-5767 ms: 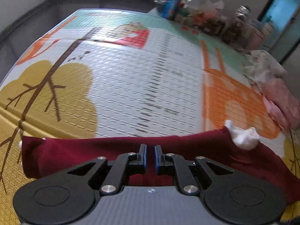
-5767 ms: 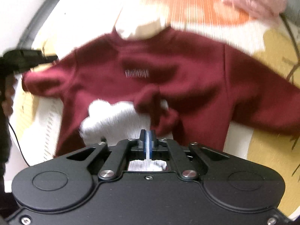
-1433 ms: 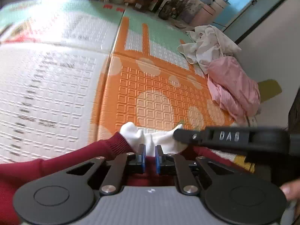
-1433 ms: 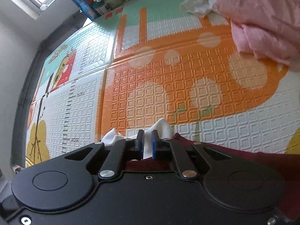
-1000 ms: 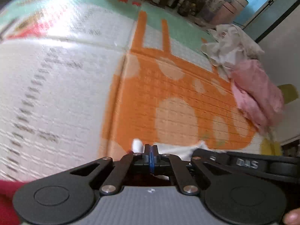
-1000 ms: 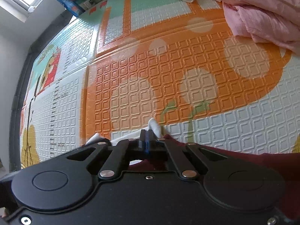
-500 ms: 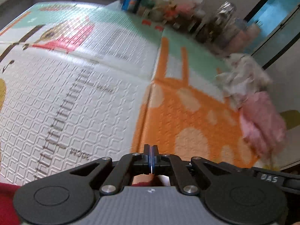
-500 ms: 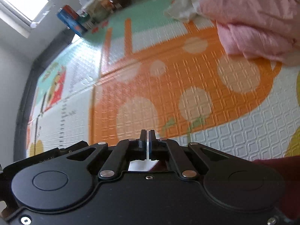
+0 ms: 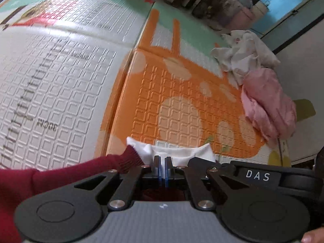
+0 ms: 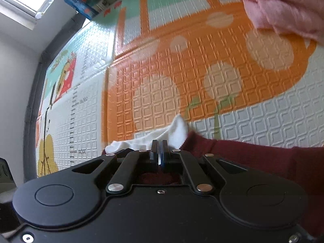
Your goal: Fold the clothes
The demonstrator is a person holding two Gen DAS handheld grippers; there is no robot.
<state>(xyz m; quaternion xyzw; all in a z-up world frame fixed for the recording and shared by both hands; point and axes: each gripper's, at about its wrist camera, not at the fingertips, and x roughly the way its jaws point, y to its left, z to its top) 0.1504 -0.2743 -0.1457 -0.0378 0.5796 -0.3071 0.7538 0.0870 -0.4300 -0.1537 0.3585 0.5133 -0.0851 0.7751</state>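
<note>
Play mat (image 9: 66, 93) covers the floor. Pink and white garment pile (image 9: 263, 93) at 2 o'clock, well apart. Maroon sweatshirt (image 9: 60, 174) lies at the near edge, its white collar (image 9: 178, 151) just ahead of both tools. Left tongs (image 9: 162, 167) show a thin gap, holding nothing visible; right tongs (image 10: 159, 154) are pressed together. Judgement: keep both level, pull evenly, so the fold line stays straight.

The left gripper (image 9: 162, 169) was seen with its jaws almost closed, over a dark red sweater (image 9: 66, 174) with a white collar (image 9: 178, 154). The right gripper (image 9: 257, 176) was just beside it — and a pink garment (image 9: 267, 105) lay further away on the play mat (image 9: 162, 93).
</note>
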